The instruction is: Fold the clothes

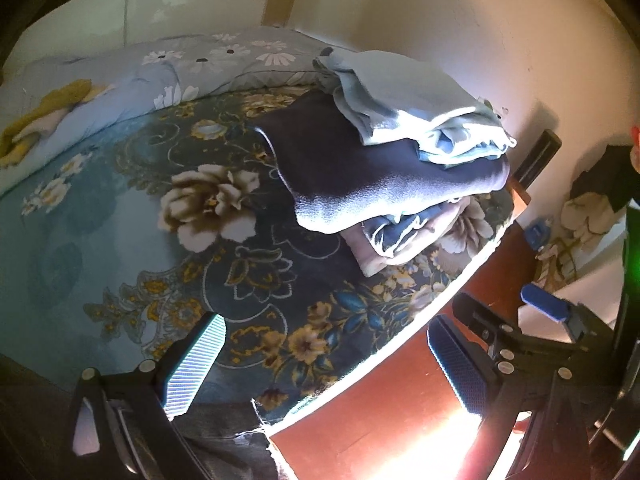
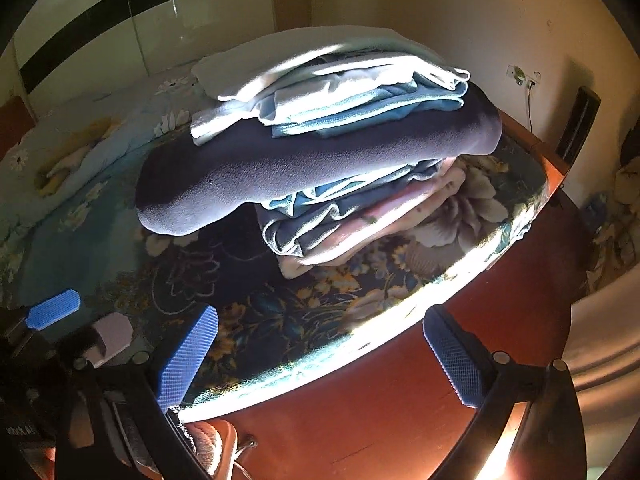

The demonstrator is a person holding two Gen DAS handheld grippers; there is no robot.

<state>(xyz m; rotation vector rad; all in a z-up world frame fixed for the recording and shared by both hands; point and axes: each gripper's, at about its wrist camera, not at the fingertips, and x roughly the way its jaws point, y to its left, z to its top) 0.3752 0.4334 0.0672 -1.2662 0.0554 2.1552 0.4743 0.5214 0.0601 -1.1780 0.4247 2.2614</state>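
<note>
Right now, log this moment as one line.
left gripper: open, empty | right gripper: open, empty | folded clothes stack: on floral bedspread

A bed with a floral blue bedspread (image 1: 120, 220) stands against a cream wall (image 1: 460, 32), its reddish wooden frame (image 2: 380, 420) caught in bright glare, a pillow (image 1: 224, 56) behind.

Folded clothes stack (image 2: 320, 152) occupies far right corner of bed (image 1: 120, 216), close to wall (image 1: 460, 20); little room behind or to right of stack. Rumpled floral quilt (image 1: 168, 76) and yellow cloth (image 1: 44, 116) block far edge. Broad floral bedspread left of and before stack lies bare: open passage. Wooden bed frame (image 2: 400, 412) borders near edge. Left gripper (image 1: 328, 364) and right gripper (image 2: 320, 360), jaws wide, nothing between them, hover over near edge.
</note>
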